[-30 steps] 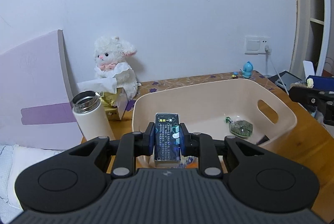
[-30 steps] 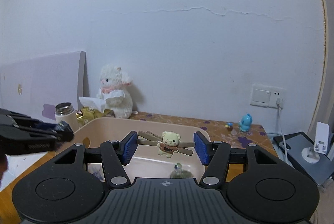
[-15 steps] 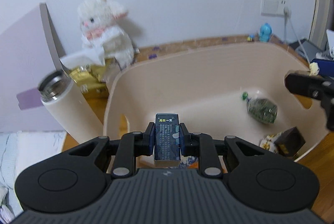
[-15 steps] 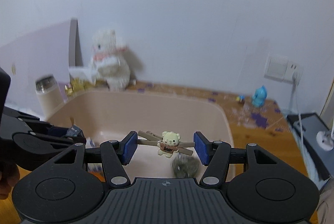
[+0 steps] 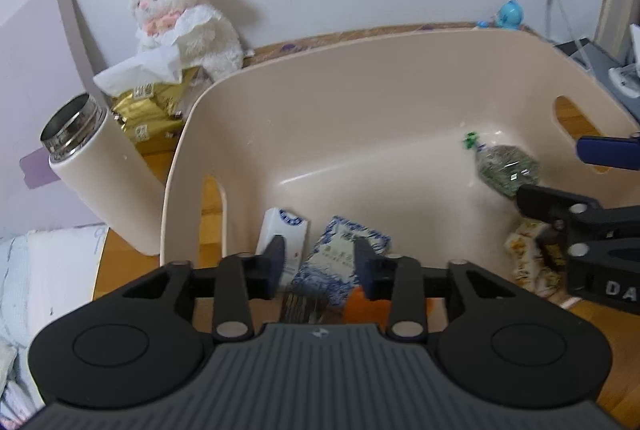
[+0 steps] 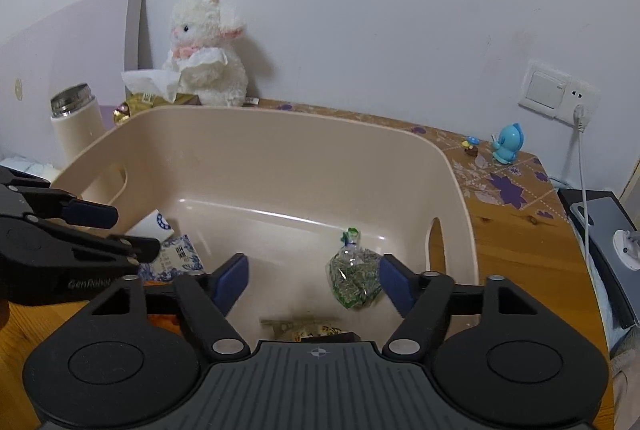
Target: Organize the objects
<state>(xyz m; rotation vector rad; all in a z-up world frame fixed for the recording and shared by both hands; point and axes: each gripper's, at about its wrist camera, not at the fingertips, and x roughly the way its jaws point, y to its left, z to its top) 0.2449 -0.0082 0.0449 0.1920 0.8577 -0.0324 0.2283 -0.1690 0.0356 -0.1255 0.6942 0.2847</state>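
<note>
A beige plastic bin [image 5: 360,77] [image 6: 280,133] stands on the wooden table. My left gripper [image 5: 318,262] is open and empty over the bin's near left end. Below it lie a blue-and-white patterned box [image 5: 340,266], a white packet [image 5: 282,234] and the dark box, half hidden [image 5: 300,306]. My right gripper [image 6: 312,280] is open and empty over the bin's near right end. The bear clip [image 6: 304,328] lies under it, partly hidden. A clear bag of green bits [image 6: 354,276] [image 5: 506,165] lies on the bin floor.
A white thermos [image 5: 100,165] stands left of the bin. A white plush lamb [image 5: 184,13], tissues and a gold box [image 5: 148,113] are behind it. A blue figurine [image 6: 508,143], a wall socket [image 6: 556,93] with cable and a grey device [image 6: 600,226] are to the right.
Both grippers moved down over the bin and opened. The left let go of the dark box and the right let go of the bear clip; both now lie in the bin.
</note>
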